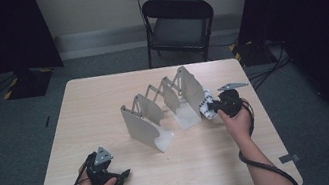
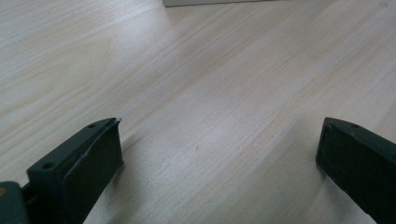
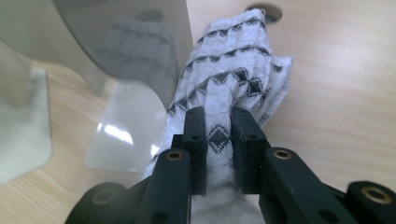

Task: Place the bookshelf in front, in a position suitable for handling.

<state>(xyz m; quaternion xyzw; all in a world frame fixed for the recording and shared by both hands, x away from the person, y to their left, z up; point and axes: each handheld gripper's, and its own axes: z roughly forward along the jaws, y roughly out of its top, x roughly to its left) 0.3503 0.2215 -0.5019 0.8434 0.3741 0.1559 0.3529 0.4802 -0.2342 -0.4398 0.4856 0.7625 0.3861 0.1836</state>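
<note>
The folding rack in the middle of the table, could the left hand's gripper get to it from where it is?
Probably yes. The left gripper sits low near the table's front edge, jaws open, and bare wood lies between it and the rack. The right gripper, holding the patterned cloth, is on the far side.

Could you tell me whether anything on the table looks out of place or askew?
Nothing stands out. The folding rack stands upright on the table, and the right gripper pinches a bunched patterned cloth beside it.

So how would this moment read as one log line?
right gripper: shut on patterned cloth | beside rack | left gripper: open over table
</note>
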